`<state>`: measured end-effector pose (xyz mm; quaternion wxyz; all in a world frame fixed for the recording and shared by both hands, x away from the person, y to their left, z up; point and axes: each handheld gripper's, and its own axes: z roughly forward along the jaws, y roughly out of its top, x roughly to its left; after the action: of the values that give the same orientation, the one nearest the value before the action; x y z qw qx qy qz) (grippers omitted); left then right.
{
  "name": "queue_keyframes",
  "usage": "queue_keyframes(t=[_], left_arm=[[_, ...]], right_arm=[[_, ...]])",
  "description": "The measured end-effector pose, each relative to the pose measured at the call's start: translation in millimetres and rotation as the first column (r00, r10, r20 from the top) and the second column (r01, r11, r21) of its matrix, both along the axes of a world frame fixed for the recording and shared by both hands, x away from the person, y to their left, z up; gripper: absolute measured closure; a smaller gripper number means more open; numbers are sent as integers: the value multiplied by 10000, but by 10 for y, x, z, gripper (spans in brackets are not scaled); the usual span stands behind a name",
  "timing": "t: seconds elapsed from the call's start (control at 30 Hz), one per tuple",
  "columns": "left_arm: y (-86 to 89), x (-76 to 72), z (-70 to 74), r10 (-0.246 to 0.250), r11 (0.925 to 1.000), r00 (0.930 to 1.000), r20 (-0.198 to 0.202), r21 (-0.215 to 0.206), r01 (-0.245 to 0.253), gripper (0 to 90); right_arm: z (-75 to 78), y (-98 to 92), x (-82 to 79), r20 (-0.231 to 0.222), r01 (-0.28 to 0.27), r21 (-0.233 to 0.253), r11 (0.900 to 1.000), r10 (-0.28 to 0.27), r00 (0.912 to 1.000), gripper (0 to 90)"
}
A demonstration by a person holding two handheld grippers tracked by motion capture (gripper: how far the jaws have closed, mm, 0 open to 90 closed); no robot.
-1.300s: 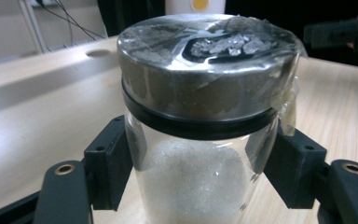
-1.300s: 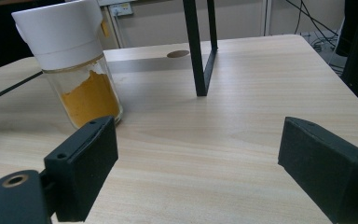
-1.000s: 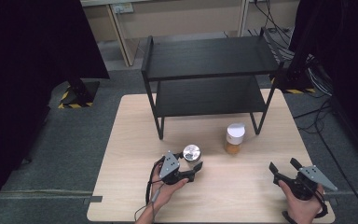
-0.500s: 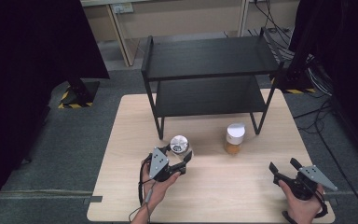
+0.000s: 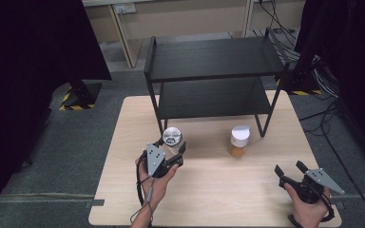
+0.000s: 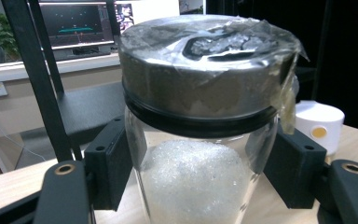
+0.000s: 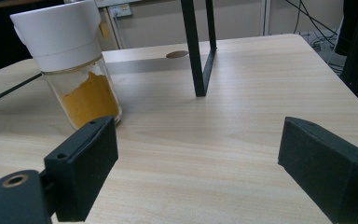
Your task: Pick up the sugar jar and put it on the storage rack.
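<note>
A glass jar (image 5: 172,137) with a silver lid and white crystals inside stands between the jaws of my left gripper (image 5: 173,144), which is shut on it just below the lid. In the left gripper view the jar (image 6: 200,140) is very close, with a black pad pressed on each side of it. A second jar (image 5: 239,140) with a white cap and orange powder stands on the table to the right, apart from both grippers. My right gripper (image 5: 289,167) rests open near the front right corner; its jaws (image 7: 196,172) are wide apart, with the orange jar (image 7: 70,70) ahead on the left.
A black two-level shelf (image 5: 214,61) stands at the back of the wooden table (image 5: 218,190). Its front left leg (image 5: 160,121) is just behind the held jar, and its front right leg (image 7: 198,51) is close to the orange jar.
My left gripper has carried the silver-lidded jar leftward and farther from the person, towards the shelf's front left leg. The right gripper and the orange jar have stayed put.
</note>
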<state>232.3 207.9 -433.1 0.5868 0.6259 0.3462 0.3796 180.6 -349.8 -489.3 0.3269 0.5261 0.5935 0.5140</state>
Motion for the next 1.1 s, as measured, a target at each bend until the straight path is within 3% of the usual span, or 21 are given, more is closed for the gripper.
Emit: queue_keyframes(t=[0.33, 0.93, 1.1], left_arm=[[21, 120, 362, 114, 9999, 9998, 156, 122, -116, 310], [74, 276, 1022, 518, 9979, 9986, -52, 384, -516, 309], [69, 313, 1131, 592, 9975, 9982, -117, 391, -587, 310]], right_arm=[[-1, -9, 2, -13, -3, 58, 10000, 3, 10000, 120], [4, -9, 8, -57, 9, 73, 10000, -9, 10000, 120], [3, -10, 8, -59, 15, 95, 10000, -15, 10000, 120]])
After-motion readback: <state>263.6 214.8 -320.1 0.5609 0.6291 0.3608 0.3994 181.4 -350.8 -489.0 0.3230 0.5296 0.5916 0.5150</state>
